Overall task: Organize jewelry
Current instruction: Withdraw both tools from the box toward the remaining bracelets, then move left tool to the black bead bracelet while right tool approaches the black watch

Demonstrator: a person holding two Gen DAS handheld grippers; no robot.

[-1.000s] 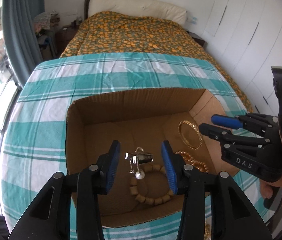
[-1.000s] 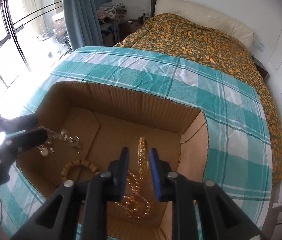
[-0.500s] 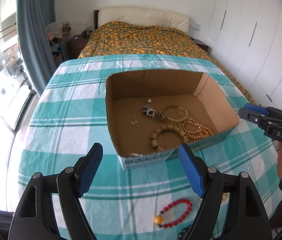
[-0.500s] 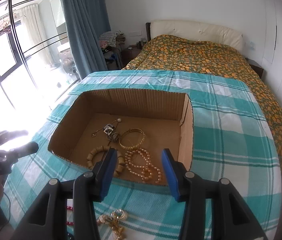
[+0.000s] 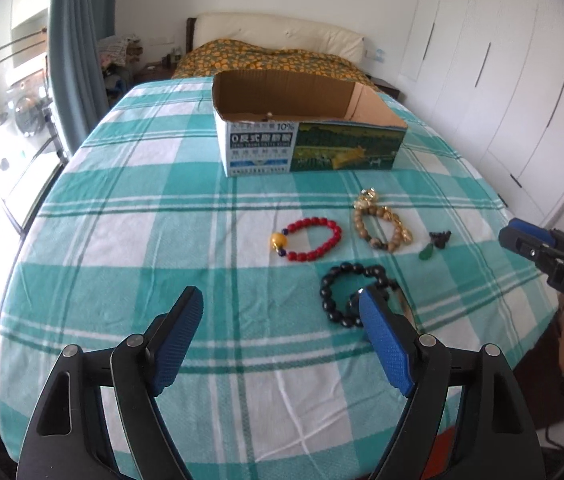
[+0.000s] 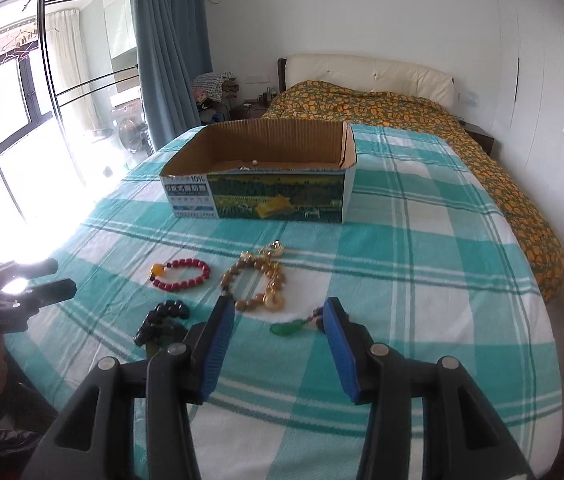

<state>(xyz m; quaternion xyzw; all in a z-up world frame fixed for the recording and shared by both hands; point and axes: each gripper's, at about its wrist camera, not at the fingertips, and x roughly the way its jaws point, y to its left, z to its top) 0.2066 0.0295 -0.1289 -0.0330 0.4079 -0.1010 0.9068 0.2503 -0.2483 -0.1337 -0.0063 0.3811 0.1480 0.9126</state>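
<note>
Left gripper (image 5: 279, 312) and right gripper (image 6: 277, 318) gape empty; cardboard box (image 5: 302, 148) lies long side across.

I count one cardboard box (image 5: 310, 148), three bead bracelets on the cloth: one red bracelet (image 5: 308, 239), one tan-and-gold bracelet (image 5: 382, 222), one black bracelet (image 5: 346, 296). I see one green pendant (image 5: 428, 254) and two grippers, left gripper (image 5: 282, 344) and right gripper (image 6: 277, 344).

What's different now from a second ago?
Both grippers pulled back from over the cardboard box to the near side of the table. The left gripper let go of a silver trinket into the box; its fingers have just been opening, empty. The right gripper is open too. The box stayed put.
</note>
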